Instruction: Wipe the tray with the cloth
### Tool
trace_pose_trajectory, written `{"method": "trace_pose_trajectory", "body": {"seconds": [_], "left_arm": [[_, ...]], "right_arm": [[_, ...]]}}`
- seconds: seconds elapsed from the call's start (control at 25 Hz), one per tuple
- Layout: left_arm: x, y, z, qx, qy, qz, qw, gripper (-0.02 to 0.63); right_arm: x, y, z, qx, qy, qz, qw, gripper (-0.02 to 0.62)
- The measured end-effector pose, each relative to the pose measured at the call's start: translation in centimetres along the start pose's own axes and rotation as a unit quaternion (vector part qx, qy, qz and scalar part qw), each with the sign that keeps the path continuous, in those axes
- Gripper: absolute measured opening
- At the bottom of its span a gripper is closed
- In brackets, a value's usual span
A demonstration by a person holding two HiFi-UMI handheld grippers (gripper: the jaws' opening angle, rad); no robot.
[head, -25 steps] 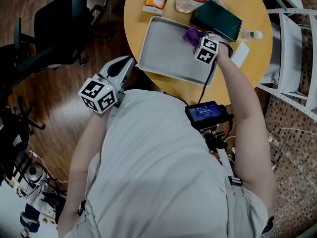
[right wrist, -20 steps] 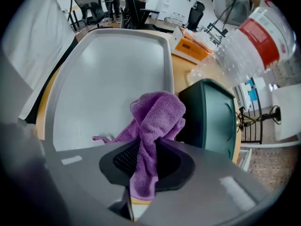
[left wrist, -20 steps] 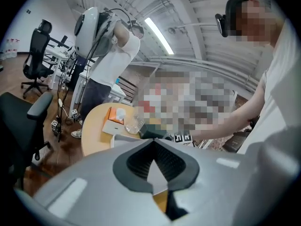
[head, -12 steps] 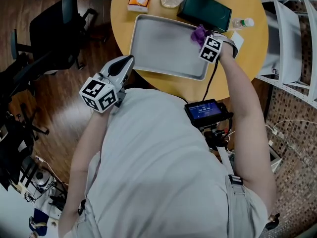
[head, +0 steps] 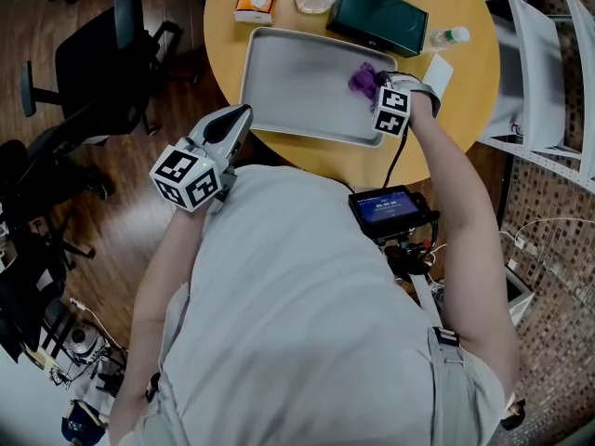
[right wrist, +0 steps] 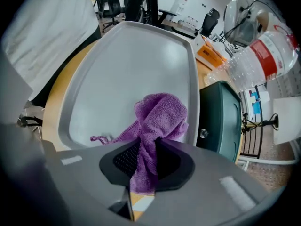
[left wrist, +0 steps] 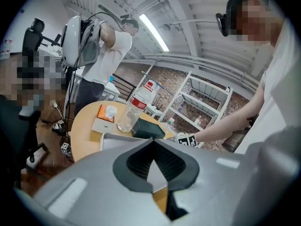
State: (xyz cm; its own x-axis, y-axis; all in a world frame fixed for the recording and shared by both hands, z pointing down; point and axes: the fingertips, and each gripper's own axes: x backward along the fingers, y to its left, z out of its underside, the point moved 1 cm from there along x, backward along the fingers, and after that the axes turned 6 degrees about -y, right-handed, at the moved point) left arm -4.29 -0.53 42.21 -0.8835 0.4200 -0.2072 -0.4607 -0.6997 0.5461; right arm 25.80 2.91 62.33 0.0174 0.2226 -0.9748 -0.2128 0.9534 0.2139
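Clenched on the cloth (right wrist: 159, 120), the right hand-held gripper (head: 374, 87) should press it flat across the whole tray (head: 284, 72); the left hand-held gripper (left wrist: 151, 144) is closed, empty.

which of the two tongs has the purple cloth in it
The right tongs, over the right end of the tray: their jaws are shut on the purple cloth. The left tongs are shut on nothing, short of the tray.

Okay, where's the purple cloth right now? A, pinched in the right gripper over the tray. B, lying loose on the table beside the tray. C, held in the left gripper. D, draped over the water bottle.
A: the purple cloth is pinched between the jaws of the right gripper, over the tray.
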Motion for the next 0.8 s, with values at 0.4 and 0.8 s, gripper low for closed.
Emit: {"method": "trace_pose_trajectory", "body": {"seconds": [0.4, 0.8], "left_arm": [[-0.9, -0.7, -0.3, -0.004, 0.001, 0.018, 0.9998, 0.0], [1.0, 0.3, 0.4, 0.015, -0.011, -0.019, 0.9996, 0.0]], "right_arm": [[0.1, 3.1, -0.4, 0.003, -0.026, -0.008, 1.0, 0.067], [-0.2, 1.5, -3.1, 0.07, -0.038, -0.003, 0.997, 0.068]]}}
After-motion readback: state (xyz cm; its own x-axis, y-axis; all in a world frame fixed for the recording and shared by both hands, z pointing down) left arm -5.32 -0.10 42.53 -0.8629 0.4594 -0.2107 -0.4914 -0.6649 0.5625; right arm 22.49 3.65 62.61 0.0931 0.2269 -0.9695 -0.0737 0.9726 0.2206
